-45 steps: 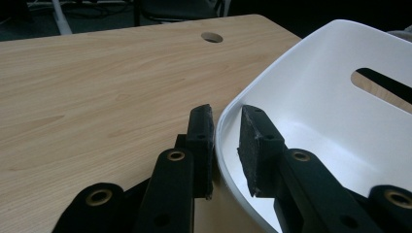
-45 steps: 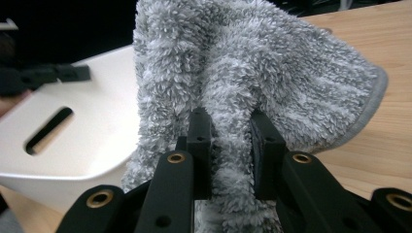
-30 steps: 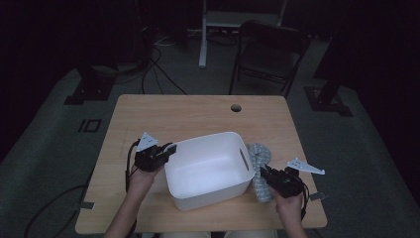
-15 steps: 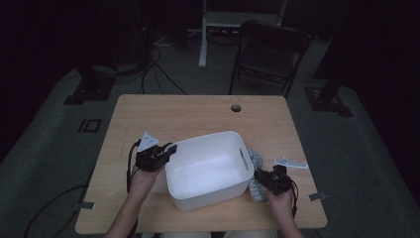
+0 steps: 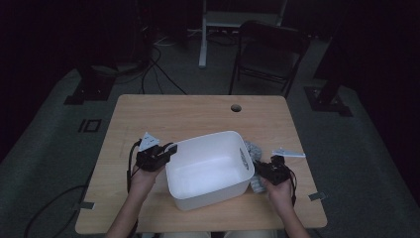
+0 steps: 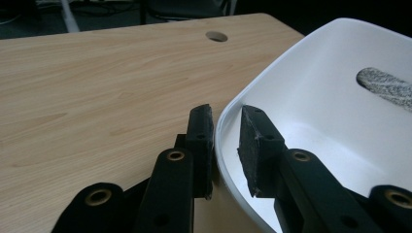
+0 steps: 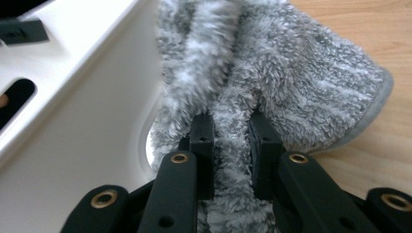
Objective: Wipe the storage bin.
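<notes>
White tub (image 5: 208, 168) sits nr front edge of tabletop (image 5: 173, 114). Left hand-held gripper (image 6: 227, 145) straddles tub's left rim, jaws not fully clamped. Right hand-held gripper (image 7: 232, 145) is closed on grey fluffy towel (image 7: 291, 82), wedged betw. tub's right wall & right edge.

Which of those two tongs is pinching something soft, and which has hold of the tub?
The right tongs pinch a fold of the fluffy grey cloth beside the tub. The left tongs straddle the white tub's rim, one jaw outside and one inside.
</notes>
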`<state>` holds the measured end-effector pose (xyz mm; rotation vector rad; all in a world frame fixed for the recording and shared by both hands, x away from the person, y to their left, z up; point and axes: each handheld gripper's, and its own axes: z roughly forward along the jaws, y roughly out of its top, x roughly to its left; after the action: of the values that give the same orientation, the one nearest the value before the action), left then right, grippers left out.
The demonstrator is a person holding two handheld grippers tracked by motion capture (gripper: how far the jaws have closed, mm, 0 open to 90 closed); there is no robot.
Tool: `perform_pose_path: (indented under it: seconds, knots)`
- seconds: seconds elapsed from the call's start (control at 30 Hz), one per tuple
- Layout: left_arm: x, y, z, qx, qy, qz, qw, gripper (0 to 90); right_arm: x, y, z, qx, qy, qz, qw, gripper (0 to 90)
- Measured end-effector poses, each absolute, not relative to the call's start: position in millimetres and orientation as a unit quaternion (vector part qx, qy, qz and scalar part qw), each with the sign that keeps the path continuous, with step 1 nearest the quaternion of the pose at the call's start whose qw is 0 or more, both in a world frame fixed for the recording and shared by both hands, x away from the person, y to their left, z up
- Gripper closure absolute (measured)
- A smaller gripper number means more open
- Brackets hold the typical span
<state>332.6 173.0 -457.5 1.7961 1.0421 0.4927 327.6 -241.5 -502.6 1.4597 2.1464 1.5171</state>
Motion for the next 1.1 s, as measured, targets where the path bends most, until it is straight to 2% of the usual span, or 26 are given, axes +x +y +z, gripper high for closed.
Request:
perform_pose_path:
  seconds: [0.23,0.5,0.87,1.1]
  knots:
    - [332.4,172.4,-457.7,0.735,0.431,0.205,0.482,74.8,338.9,-239.6,-517.0,0.499,0.703,0.506,0.046,77.1]
    - [332.6,173.0,-457.5,0.736,0.431,0.203,0.482,74.5,347.0,-234.4,-527.8,0.509,0.722,0.467,0.043,77.0]
    - [333.3,172.1,-456.8,0.740,0.429,0.202,0.477,74.8,361.2,-231.2,-497.7,0.484,0.730,0.477,0.074,76.9]
    - [333.3,170.7,-456.8,0.737,0.435,0.206,0.475,74.7,367.8,-230.6,-511.4,0.490,0.720,0.487,0.058,77.4]
